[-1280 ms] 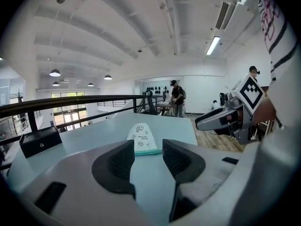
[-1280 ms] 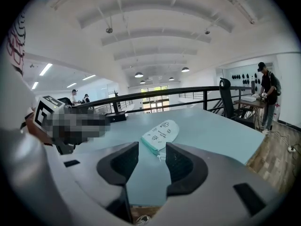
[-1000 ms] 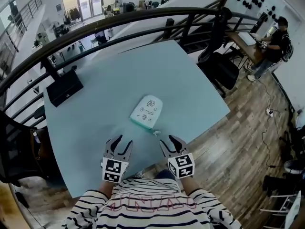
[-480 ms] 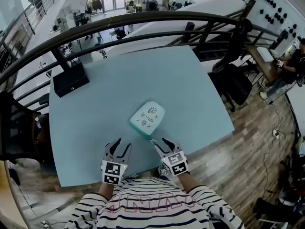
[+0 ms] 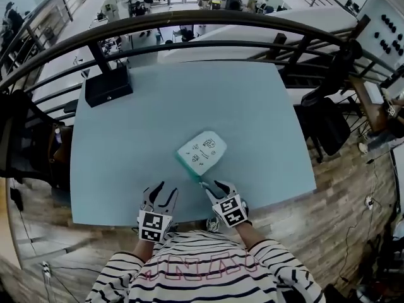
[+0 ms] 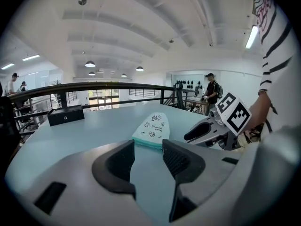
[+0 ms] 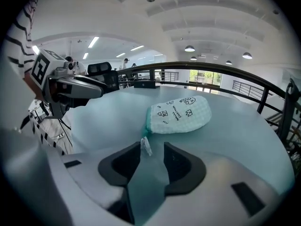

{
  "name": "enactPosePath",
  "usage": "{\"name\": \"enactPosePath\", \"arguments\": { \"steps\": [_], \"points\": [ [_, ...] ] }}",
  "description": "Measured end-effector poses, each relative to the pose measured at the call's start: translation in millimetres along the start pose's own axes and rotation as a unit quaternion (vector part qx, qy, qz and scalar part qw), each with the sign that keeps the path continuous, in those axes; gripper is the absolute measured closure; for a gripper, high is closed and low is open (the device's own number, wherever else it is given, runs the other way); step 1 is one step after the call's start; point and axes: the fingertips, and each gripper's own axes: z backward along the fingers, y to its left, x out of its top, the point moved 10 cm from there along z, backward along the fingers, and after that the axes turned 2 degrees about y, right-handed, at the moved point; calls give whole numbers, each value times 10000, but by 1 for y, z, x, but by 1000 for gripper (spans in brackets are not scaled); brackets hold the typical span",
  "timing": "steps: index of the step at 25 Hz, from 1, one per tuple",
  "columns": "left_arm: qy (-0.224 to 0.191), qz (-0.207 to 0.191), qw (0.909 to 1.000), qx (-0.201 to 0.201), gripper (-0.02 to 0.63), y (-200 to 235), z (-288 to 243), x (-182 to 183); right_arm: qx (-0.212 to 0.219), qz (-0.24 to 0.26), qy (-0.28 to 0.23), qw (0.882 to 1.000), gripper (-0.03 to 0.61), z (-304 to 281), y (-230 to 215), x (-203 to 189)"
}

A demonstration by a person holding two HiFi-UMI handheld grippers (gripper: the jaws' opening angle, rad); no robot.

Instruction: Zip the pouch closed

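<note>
A white pouch point(image 5: 202, 152) with small black prints and a teal zipper edge lies flat on the pale blue table point(image 5: 126, 150). Its zipper end faces me, and a small white pull tab point(image 5: 203, 183) trails from its near corner. My right gripper point(image 5: 213, 187) is low at that corner. In the right gripper view the pull tab point(image 7: 146, 146) stands between the closing jaws of the right gripper point(image 7: 152, 160), whose pads do not press it. My left gripper point(image 5: 163, 192) hangs open just left of the pouch, nothing in it. In the left gripper view the pouch point(image 6: 153, 128) lies just beyond the left gripper point(image 6: 148, 157).
A black box point(image 5: 108, 85) sits at the table's far left corner. A dark railing point(image 5: 208, 19) runs behind the table. The near table edge point(image 5: 189, 214) is right below both grippers. A chair point(image 5: 325, 122) stands at the right.
Both grippers have dropped and moved forward toward the pouch. The right one has come down around the pull tab, and its jaws have narrowed a little.
</note>
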Motion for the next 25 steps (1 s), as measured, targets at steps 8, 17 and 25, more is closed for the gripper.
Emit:
{"name": "enactPosePath", "arguments": {
  "steps": [8,17,25],
  "points": [
    [115,322,9986,403,448,-11,8,-18,426,935,95,9947,449,-18,-2,8],
    [219,467,9966,648,449,-24,18,-24,813,1252,180,9886,528,-31,2,14],
    [308,181,9987,367,449,-30,9,-23,1036,781,-67,9915,540,-23,4,22]
  ]
}}
